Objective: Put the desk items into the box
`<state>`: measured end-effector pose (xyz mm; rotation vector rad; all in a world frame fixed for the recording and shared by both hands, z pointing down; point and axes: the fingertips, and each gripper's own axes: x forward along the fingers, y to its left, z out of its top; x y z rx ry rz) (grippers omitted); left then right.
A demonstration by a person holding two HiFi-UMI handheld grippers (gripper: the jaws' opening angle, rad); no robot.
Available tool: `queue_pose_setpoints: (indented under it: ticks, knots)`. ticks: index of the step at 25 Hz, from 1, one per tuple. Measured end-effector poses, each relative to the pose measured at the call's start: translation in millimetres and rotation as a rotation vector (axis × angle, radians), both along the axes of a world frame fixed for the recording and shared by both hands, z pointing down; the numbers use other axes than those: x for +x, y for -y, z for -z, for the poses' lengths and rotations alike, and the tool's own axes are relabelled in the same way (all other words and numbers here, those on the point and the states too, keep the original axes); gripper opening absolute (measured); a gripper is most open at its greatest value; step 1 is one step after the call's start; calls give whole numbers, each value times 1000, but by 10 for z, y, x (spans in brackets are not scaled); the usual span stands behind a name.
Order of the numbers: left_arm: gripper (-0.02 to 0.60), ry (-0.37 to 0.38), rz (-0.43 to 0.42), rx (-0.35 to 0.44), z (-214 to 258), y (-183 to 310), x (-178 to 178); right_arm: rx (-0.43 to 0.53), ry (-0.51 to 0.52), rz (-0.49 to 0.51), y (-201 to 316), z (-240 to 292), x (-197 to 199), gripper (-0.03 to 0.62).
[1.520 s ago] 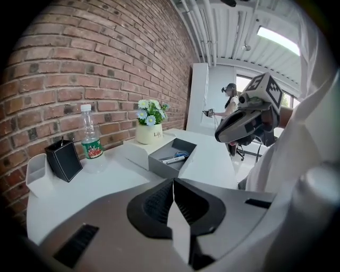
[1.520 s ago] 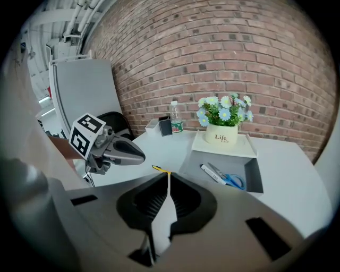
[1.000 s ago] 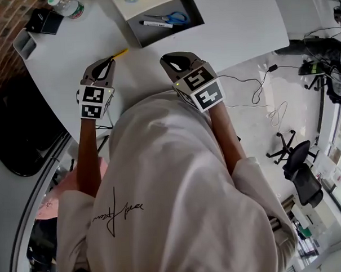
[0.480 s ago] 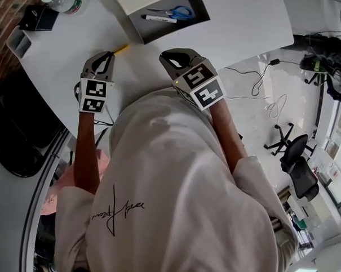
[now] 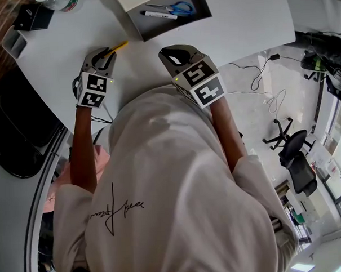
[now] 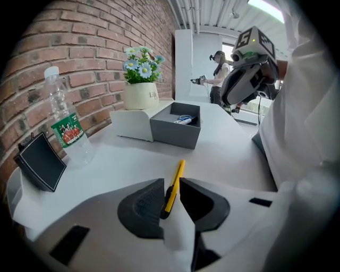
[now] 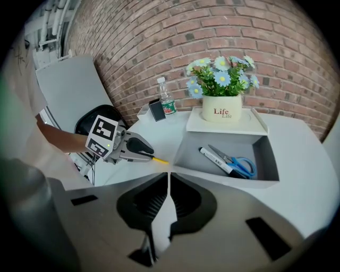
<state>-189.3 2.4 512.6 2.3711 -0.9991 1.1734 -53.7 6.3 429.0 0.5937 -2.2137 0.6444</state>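
Observation:
A yellow and black utility knife [image 6: 175, 180] sticks out forward from my left gripper [image 6: 171, 186], which is shut on its black end. In the head view the left gripper [image 5: 105, 54] hovers over the white table with the yellow knife [image 5: 117, 47] pointing toward the grey box [image 5: 155, 33]. Blue-handled scissors [image 7: 241, 164] and a marker [image 7: 218, 160] lie inside the grey box [image 7: 223, 178]. My right gripper [image 7: 168, 180] is shut with nothing in it, just short of the box's near wall. Seen from the head, the right gripper [image 5: 175, 54] is beside the left.
A white lid [image 7: 226, 127] carrying a flower pot [image 7: 223, 109] sits behind the box. A water bottle [image 6: 66, 130] and a black holder [image 6: 40, 162] stand at the left by the brick wall. The table's curved edge [image 5: 57, 118] runs close to my body.
My left gripper has crept a little forward toward the box with the yellow knife in it. The right gripper has barely moved.

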Motion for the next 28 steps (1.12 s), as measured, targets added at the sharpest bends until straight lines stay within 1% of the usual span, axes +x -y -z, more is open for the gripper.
queue_pose_setpoints:
  ticks: [6, 12, 17, 21, 28]
  knots:
    - [74, 11, -16, -14, -74, 3, 14, -13, -8, 0, -8, -20, 9, 35]
    - [72, 1, -13, -29, -109, 15, 39, -12, -11, -2, -5, -16, 22, 35]
    - [72, 11, -9, -36, -125, 23, 40, -14, -15, -11, 6, -21, 52, 35]
    - [66, -7, -2, -43, -155, 8, 57, -12, -10, -11, 12, -22, 35, 35]
    - [57, -6, -4, -43, -137, -14, 70, 3, 3, -5, 19, -7, 13, 35]
